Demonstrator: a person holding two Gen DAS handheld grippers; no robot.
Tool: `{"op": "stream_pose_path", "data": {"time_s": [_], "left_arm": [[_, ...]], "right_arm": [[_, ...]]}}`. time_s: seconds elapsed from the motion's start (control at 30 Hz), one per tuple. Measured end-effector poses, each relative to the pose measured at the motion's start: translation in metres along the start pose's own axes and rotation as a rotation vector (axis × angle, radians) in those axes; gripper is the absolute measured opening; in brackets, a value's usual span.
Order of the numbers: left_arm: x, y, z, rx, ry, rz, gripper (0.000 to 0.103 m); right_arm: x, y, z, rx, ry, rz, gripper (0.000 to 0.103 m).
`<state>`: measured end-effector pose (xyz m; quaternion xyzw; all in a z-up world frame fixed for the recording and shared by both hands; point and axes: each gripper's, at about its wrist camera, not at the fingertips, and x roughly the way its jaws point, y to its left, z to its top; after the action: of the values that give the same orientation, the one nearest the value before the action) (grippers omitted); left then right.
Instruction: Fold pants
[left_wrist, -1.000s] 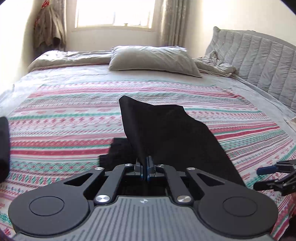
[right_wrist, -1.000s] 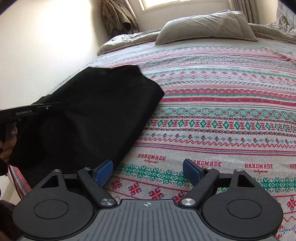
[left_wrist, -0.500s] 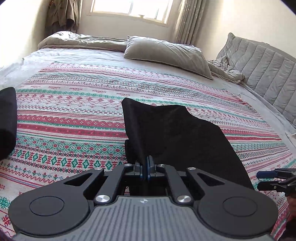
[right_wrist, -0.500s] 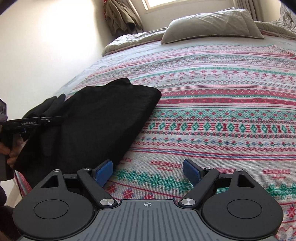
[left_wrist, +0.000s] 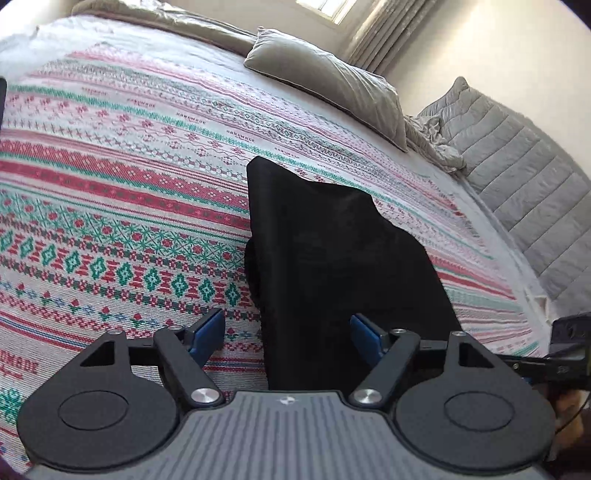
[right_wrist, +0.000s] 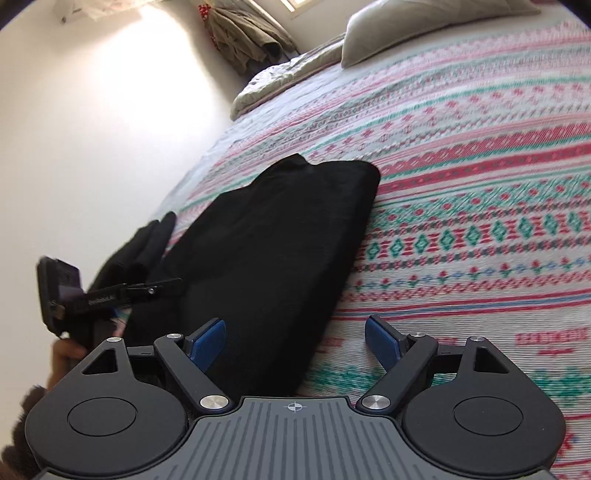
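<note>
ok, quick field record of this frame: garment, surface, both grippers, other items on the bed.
garment: black pants, folded, lying on the bedspread
surface: striped patterned bedspread
left gripper: open, jaws have just been opening; pants edge between the pads, not pressed
right gripper: open over the pants' near edge, not gripping
other: grey pillow, grey quilted bedding at the bed's edge

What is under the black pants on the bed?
The black pants lie on the striped blanket, which shows all around them. The blanket under the pants is covered, so anything hiding there cannot be seen.
</note>
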<state>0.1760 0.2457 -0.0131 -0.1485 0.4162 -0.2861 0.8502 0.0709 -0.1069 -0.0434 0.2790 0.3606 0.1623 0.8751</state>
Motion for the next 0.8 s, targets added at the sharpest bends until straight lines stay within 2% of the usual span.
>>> {"op": "stream_pose_path", "data": {"time_s": [0.07, 0.13, 0.23, 0.43, 0.6, 0.67, 0.8], "left_arm": [[0.003, 0.01, 0.001, -0.076, 0.012, -0.068, 0.079], [0.006, 0.018, 0.001, -0.135, 0.019, -0.133, 0.077], [0.011, 0.02, -0.002, -0.173, 0.022, -0.176, 0.073], [0.018, 0.01, -0.004, -0.157, 0.016, -0.186, 0.07], [0.022, 0.015, -0.01, -0.197, 0.022, -0.222, 0.053], [0.022, 0.014, -0.013, -0.217, 0.022, -0.235, 0.048], [0.026, 0.006, -0.015, -0.245, 0.026, -0.266, 0.043]], "right_arm": [[0.006, -0.003, 0.002, 0.044, -0.002, 0.019, 0.074], [0.011, -0.006, 0.005, 0.082, -0.005, 0.034, 0.069], [0.017, -0.01, 0.008, 0.127, -0.013, 0.043, 0.061], [0.027, -0.008, 0.011, 0.146, -0.034, 0.05, 0.055], [0.029, -0.009, 0.012, 0.152, -0.043, 0.046, 0.041], [0.03, -0.01, 0.014, 0.16, -0.043, 0.048, 0.032], [0.019, -0.014, 0.017, 0.15, -0.059, 0.035, 0.023]]}}
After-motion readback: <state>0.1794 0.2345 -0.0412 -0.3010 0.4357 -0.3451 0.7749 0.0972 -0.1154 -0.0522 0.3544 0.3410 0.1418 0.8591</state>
